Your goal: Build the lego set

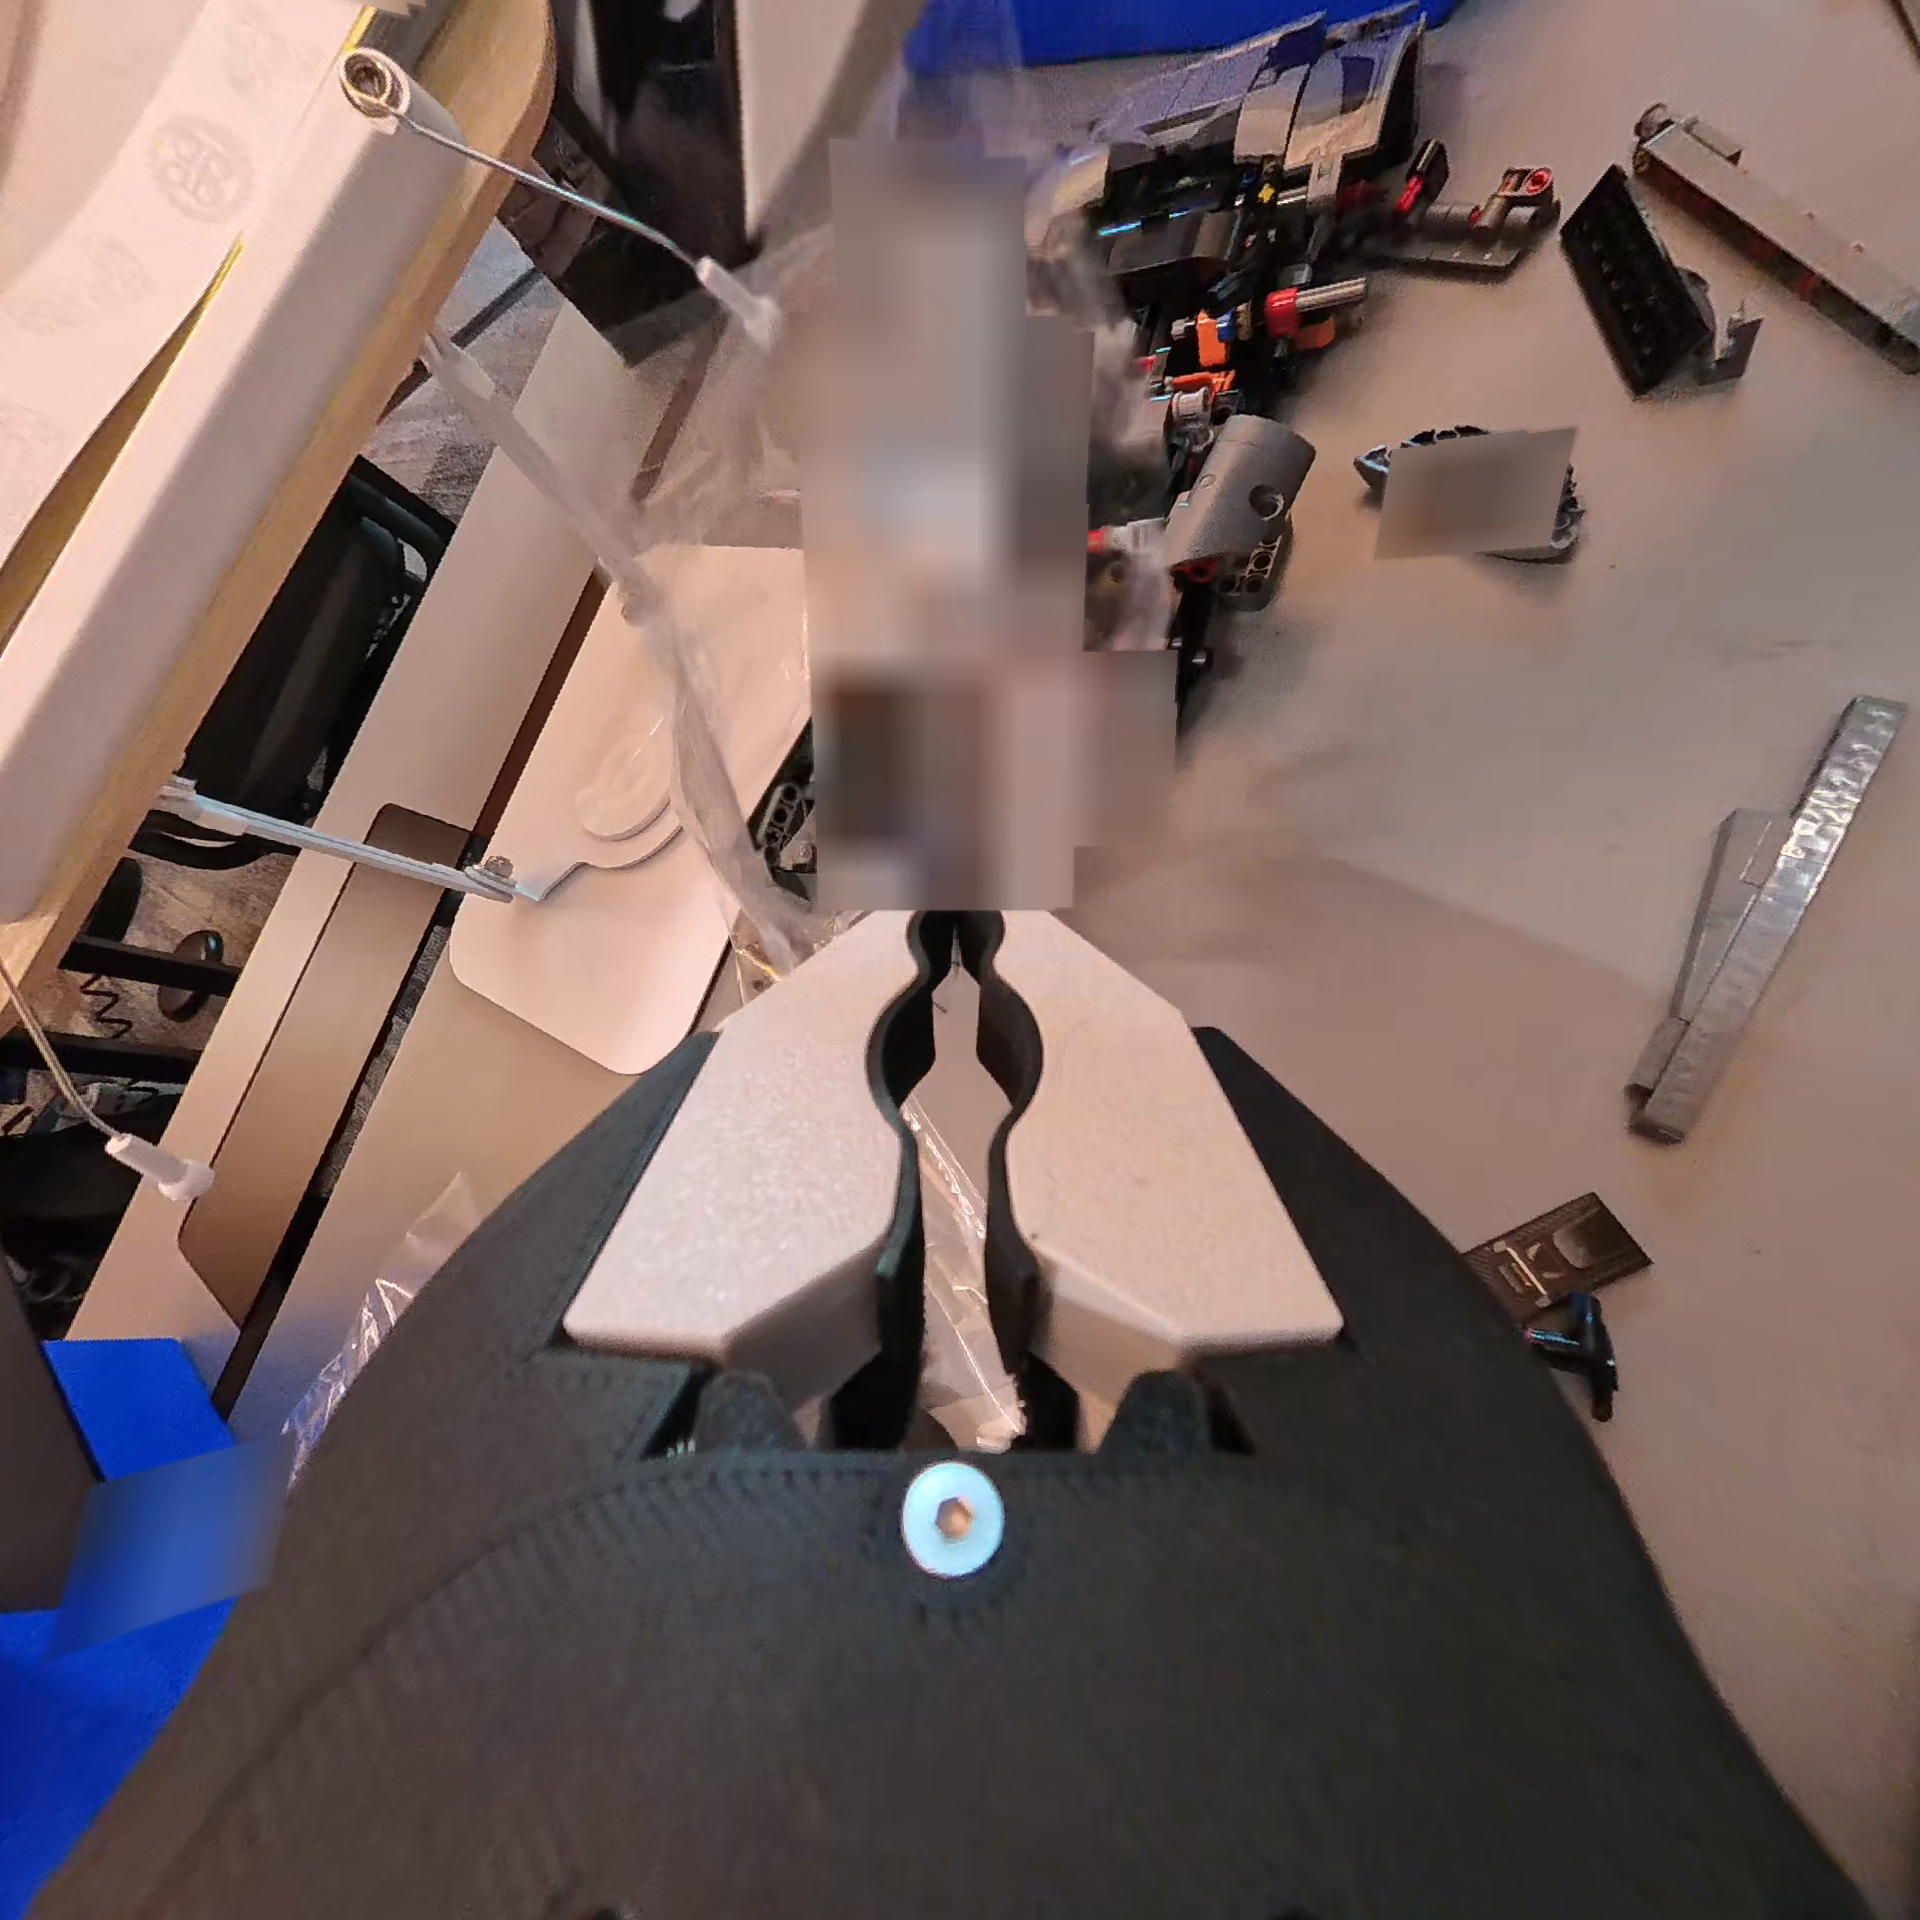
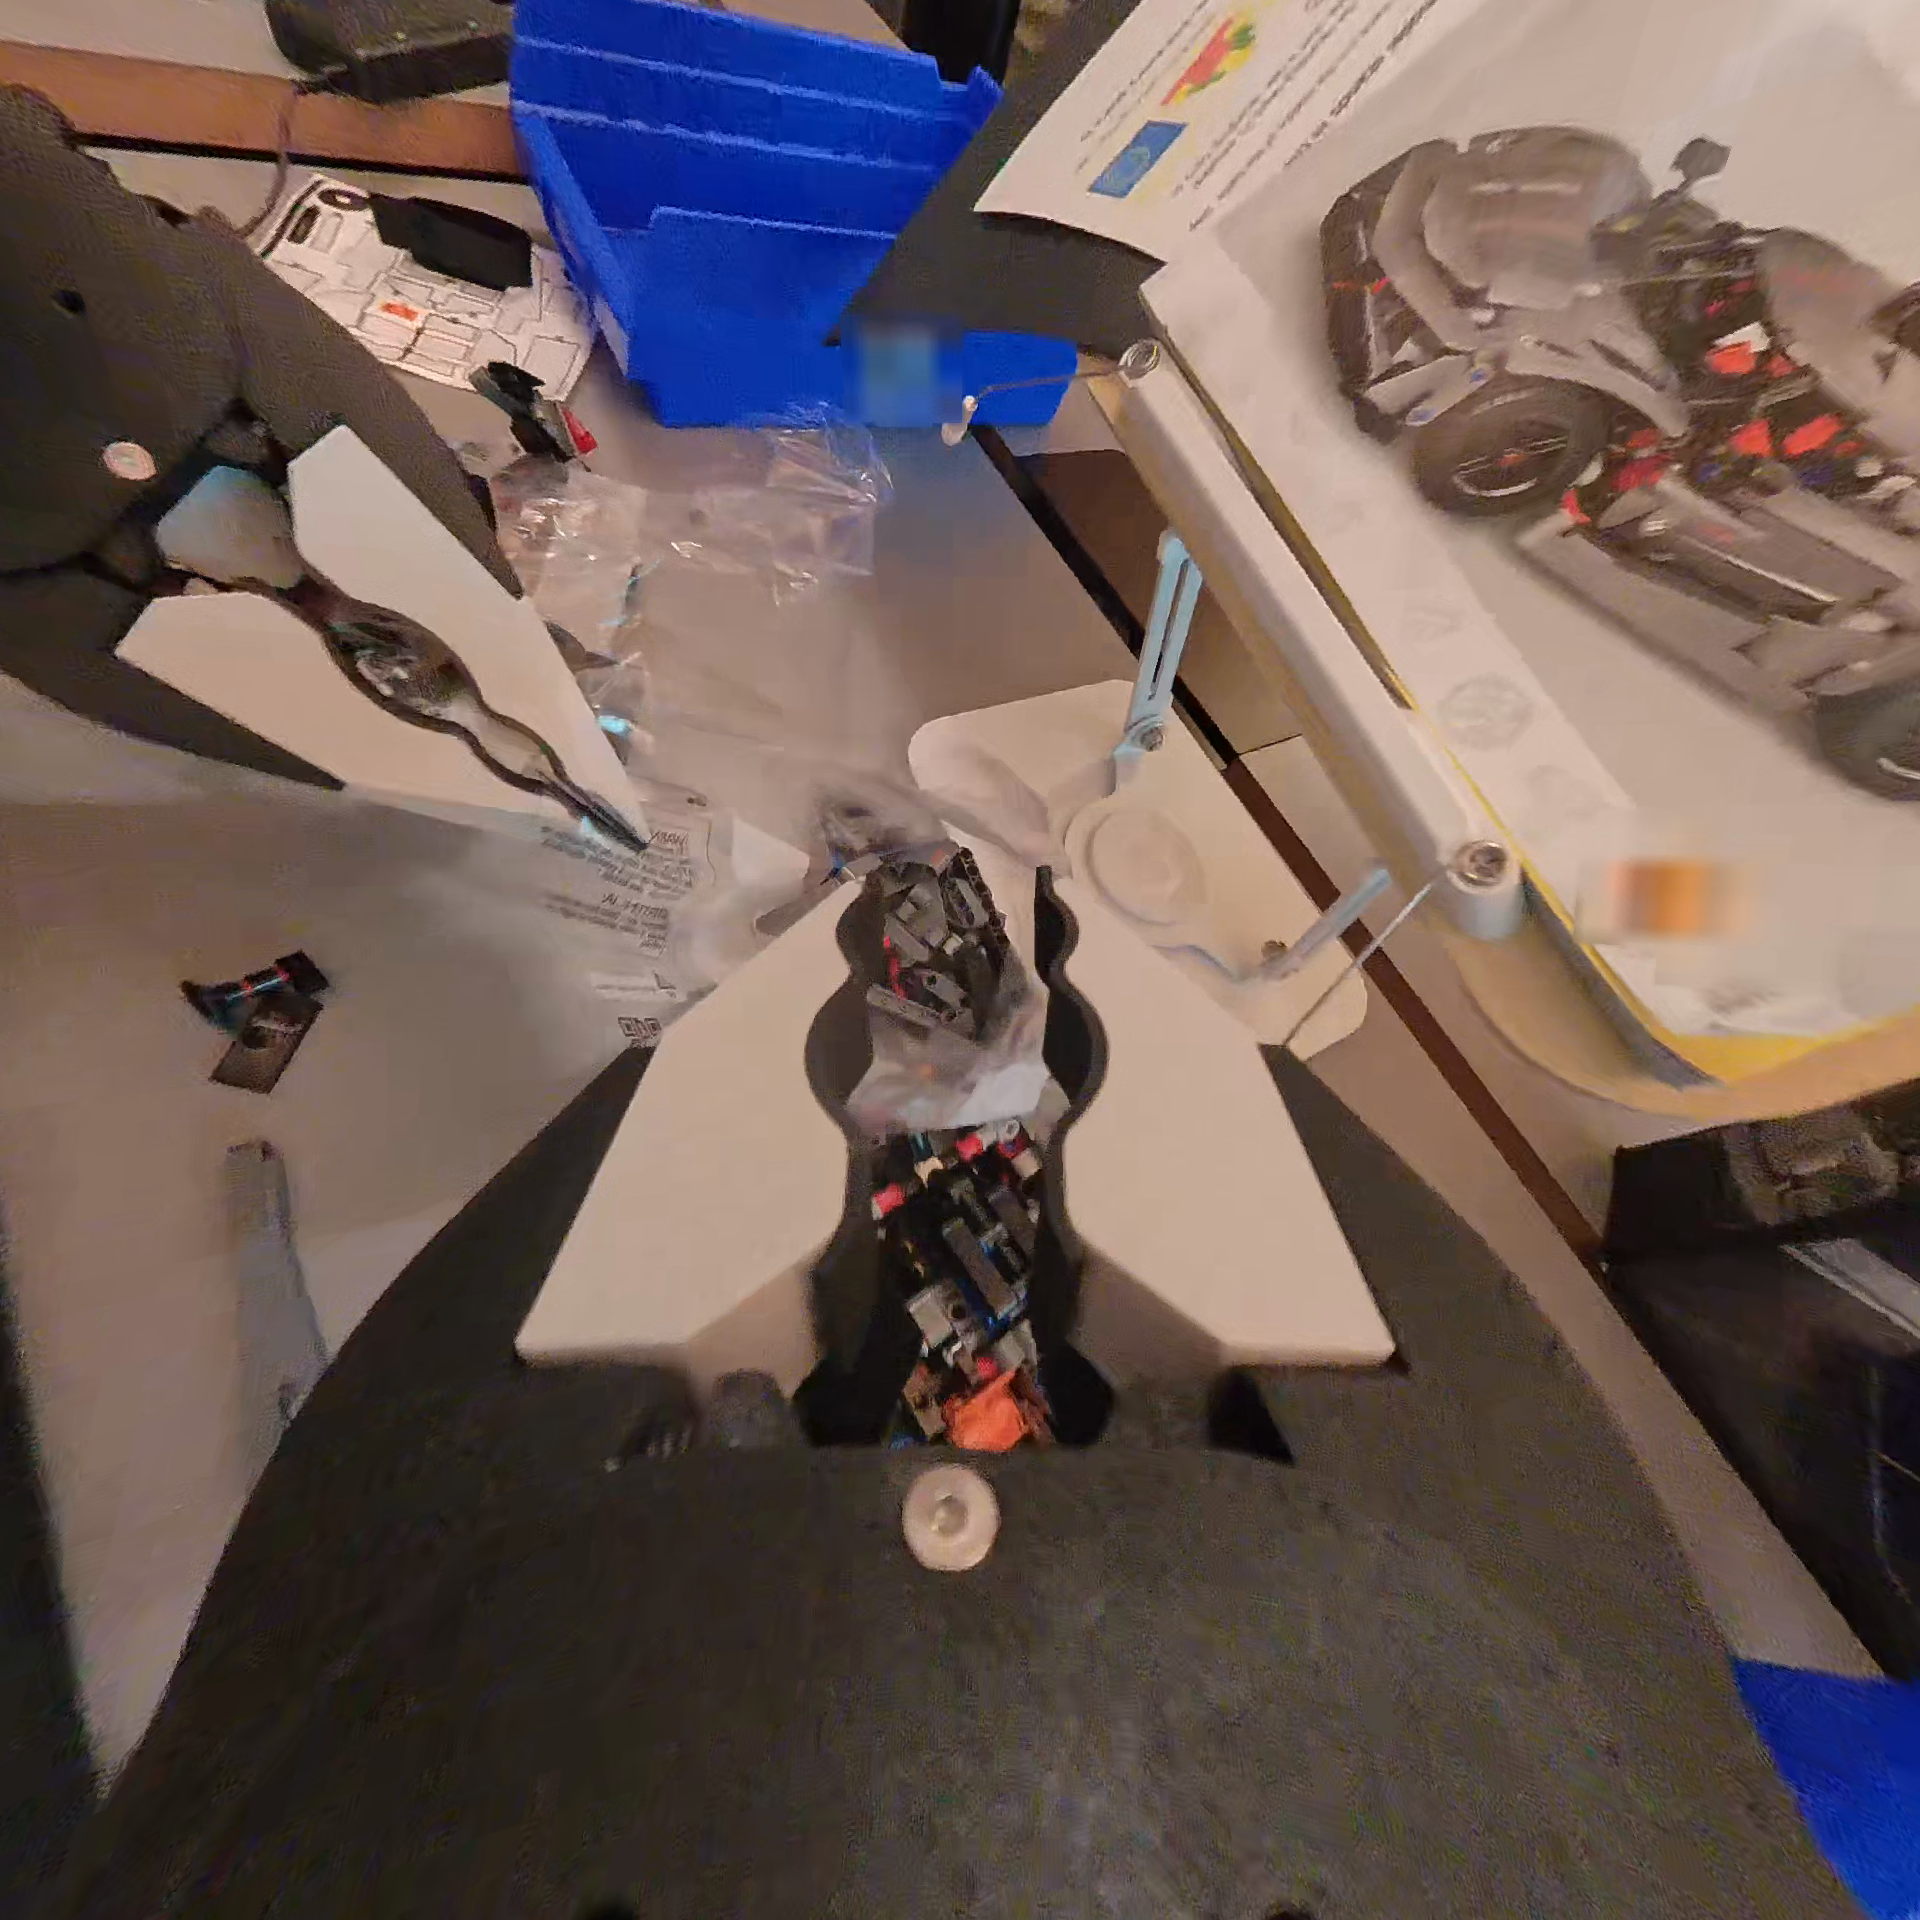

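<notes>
A clear plastic bag (image 2: 935, 966) of small black, grey and red lego parts sits between the fingers of my right gripper (image 2: 945, 888), which is closed on it. My left gripper (image 2: 623, 831) comes in from the upper left and is shut on the bag's flat printed edge. In the left wrist view my left gripper (image 1: 954, 935) has its tips together, with clear plastic (image 1: 940, 1195) showing between the fingers. The partly built dark car (image 1: 1226, 291) lies on the table beyond it.
An instruction booklet (image 2: 1558, 416) rests on a white stand at the right. A blue bin (image 2: 748, 208) stands behind the bag, with a sticker sheet (image 2: 416, 301) to its left. Loose grey beams (image 1: 1766, 914), a black plate (image 1: 1631, 281) and small black pieces (image 2: 260, 997) lie on the table. Spacing between my two grippers at the tips: around 12 cm. Left tips and right tips are each some 20 cm from the partly built dark car (image 1: 1226, 291).
</notes>
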`<state>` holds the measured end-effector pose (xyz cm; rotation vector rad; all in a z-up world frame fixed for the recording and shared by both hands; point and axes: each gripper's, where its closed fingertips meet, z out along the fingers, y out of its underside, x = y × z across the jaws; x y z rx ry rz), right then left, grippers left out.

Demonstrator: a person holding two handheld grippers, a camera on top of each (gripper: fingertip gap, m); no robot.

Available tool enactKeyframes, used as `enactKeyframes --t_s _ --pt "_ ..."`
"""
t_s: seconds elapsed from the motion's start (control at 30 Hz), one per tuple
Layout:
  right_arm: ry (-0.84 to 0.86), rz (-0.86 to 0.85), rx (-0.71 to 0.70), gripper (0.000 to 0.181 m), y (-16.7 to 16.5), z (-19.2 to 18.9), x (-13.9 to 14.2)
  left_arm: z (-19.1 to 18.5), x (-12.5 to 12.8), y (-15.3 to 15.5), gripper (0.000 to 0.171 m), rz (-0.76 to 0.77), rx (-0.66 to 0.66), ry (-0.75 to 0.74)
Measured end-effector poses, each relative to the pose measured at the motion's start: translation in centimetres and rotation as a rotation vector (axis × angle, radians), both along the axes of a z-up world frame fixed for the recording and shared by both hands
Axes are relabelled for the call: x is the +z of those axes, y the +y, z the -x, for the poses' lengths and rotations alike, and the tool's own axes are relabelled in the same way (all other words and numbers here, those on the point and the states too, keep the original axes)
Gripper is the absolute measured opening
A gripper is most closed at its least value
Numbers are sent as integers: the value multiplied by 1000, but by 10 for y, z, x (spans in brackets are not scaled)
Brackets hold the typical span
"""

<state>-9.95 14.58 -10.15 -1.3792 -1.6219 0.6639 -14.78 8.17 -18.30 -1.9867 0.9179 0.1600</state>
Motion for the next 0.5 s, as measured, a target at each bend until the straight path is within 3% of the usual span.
enactKeyframes --t_s 0.1,0.3,0.5 --pt "-136 47 39 22 -9 -42 -13 -2 1 0 0 -4 -6 9" --pt "-524 94 68 31 -27 -137 -93 -9 6 -2 2 -21 -26 -1" --pt "-706 99 108 28 -31 -180 -158 -16 7 -4 7 -30 -49 21"
